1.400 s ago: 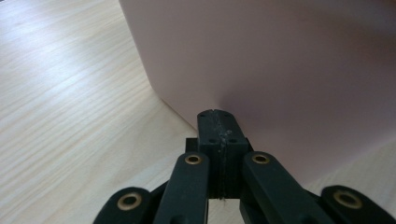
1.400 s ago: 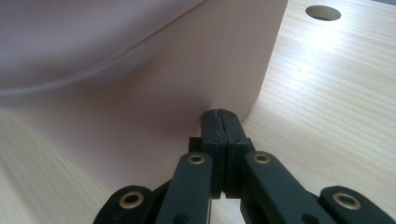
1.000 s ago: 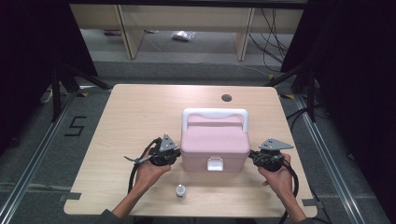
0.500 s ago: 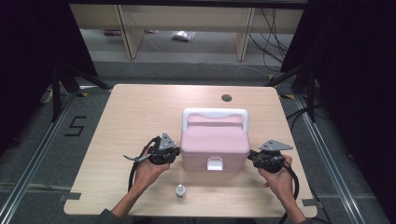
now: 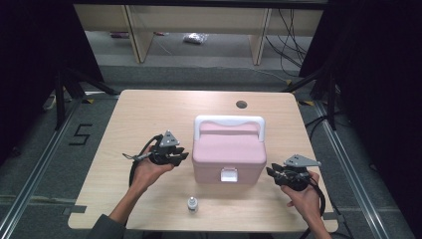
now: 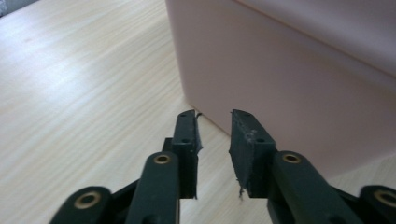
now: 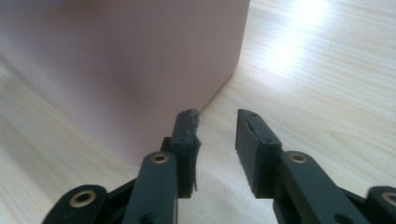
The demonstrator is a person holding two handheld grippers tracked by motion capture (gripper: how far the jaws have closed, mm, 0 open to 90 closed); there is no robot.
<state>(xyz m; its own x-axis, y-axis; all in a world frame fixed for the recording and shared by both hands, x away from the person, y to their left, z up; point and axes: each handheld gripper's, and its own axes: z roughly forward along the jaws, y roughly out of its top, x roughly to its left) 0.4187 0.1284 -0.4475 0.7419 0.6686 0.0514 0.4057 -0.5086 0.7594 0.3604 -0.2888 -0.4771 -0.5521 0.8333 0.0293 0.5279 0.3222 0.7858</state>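
High view: left gripper and right gripper, fingers released, flank the pink box.

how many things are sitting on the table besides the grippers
2: a pink box with a white handle at the table's middle, and a small bottle near the front edge. Anything behind the box would be hidden.

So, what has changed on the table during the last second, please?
The right gripper has drawn back a little from the pink box, toward the person and the table's right edge; its fingers stay apart and hold nothing. The left gripper remains beside the box's left side, open and empty. The box, the small bottle and the table are as before.
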